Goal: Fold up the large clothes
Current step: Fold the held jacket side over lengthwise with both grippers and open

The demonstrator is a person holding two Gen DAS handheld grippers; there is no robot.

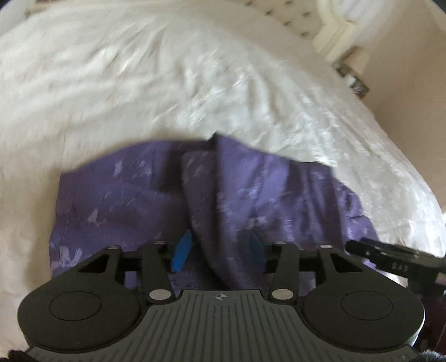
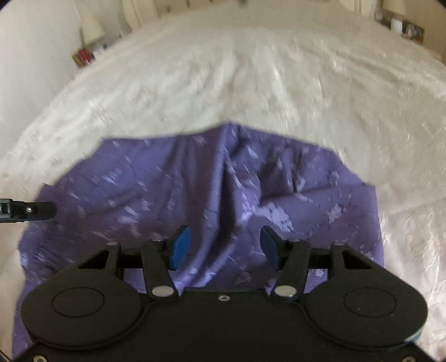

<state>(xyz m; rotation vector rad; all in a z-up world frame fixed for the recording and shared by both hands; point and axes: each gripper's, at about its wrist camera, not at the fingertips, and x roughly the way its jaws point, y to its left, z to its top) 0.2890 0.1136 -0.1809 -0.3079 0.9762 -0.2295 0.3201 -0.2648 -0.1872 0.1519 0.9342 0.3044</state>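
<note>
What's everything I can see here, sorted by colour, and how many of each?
Purple: 1, the garment lying rumpled on the bed.
White: 1, the bedcover under it.
Black with blue pads: 2, the left gripper and the right gripper, both open.
Total: 4.

A big bed [image 2: 223,83] fills the room, with a white, crinkly cover [image 1: 139,83] spread over it. A lamp [image 2: 93,26] with a pale shade stands at one side of the bed. Small things sit under it, too blurry to tell. The wall [image 1: 404,55] is cream.
</note>
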